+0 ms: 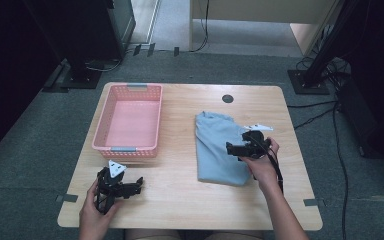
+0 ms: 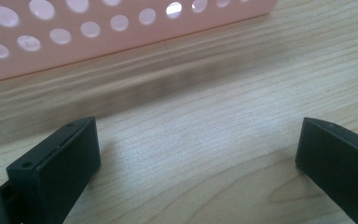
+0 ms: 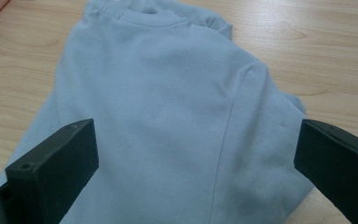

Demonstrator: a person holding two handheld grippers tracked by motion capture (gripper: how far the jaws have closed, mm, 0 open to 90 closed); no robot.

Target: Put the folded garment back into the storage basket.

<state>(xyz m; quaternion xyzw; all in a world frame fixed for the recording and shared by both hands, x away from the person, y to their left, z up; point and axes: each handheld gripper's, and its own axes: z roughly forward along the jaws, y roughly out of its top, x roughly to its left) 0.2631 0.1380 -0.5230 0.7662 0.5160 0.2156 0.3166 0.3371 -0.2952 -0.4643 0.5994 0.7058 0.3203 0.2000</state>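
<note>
A folded light-blue shirt (image 1: pixel 220 147) lies flat on the right half of the counter (image 1: pixel 180 195), collar toward the far edge. The right gripper (image 1: pixel 236 148) hovers over the shirt's right side, jaws spread wide with nothing between them; in the right gripper view the shirt (image 3: pixel 168 116) spans the gap between the jaws. The left gripper (image 1: pixel 136 186) sits low near the counter's front left, jaws wide apart and empty, just in front of the pink basket (image 1: pixel 130 120), whose perforated wall (image 2: pixel 74 37) shows close ahead.
</note>
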